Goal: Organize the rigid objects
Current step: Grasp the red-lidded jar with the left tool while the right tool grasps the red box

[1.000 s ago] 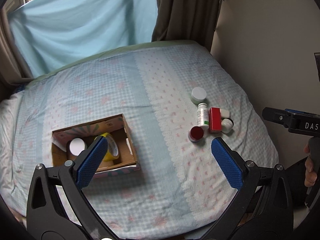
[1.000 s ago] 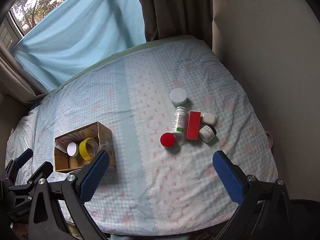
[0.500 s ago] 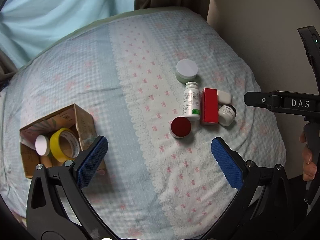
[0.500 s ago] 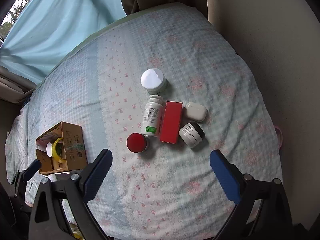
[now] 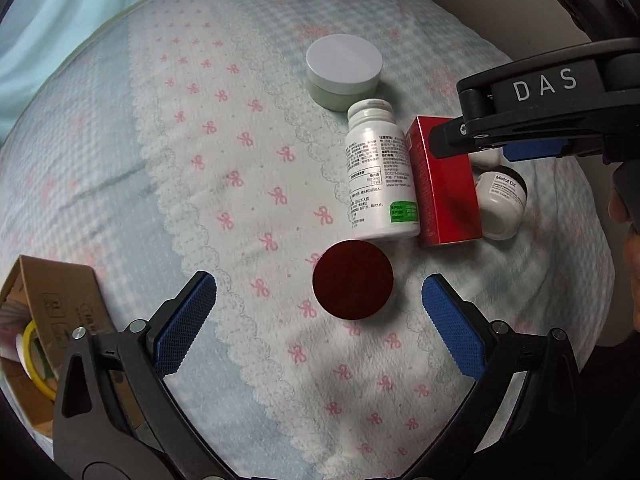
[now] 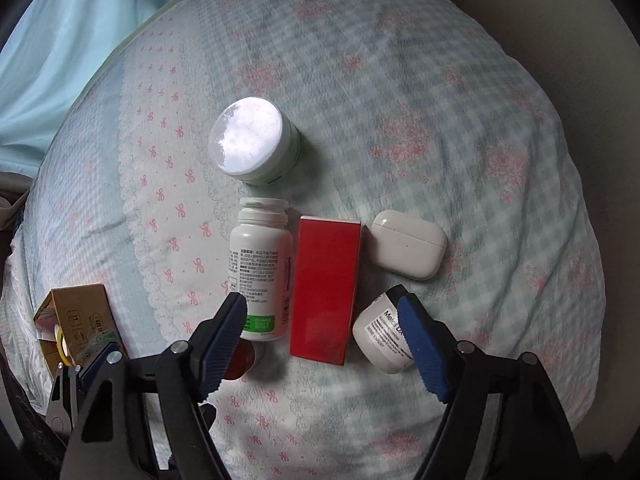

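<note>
On the bed lie a red-lidded jar (image 5: pixel 353 280), a white pill bottle (image 5: pixel 378 176) on its side, a red box (image 5: pixel 444 184), a white jar with a dark lid (image 5: pixel 502 202), a pale green jar (image 5: pixel 343 70) and a white earbud case (image 6: pixel 408 250). My left gripper (image 5: pixel 320 320) is open and empty, with the red-lidded jar between its fingertips. My right gripper (image 6: pixel 322 324) is open and empty, low over the red box (image 6: pixel 326 292), its fingers beside the bottle (image 6: pixel 260 276) and the white jar (image 6: pixel 382 336).
A cardboard box (image 5: pixel 52 292) holding a yellow tape roll (image 5: pixel 34 352) sits at the left; it also shows in the right wrist view (image 6: pixel 76 316). The bed cover (image 5: pixel 224 184) is light blue check with pink bows. A beige wall (image 6: pixel 580 40) runs along the right.
Both grippers have moved down and forward to the cluster of objects. The left one now frames the red-lidded jar, the right one the red box. Both stay open.
</note>
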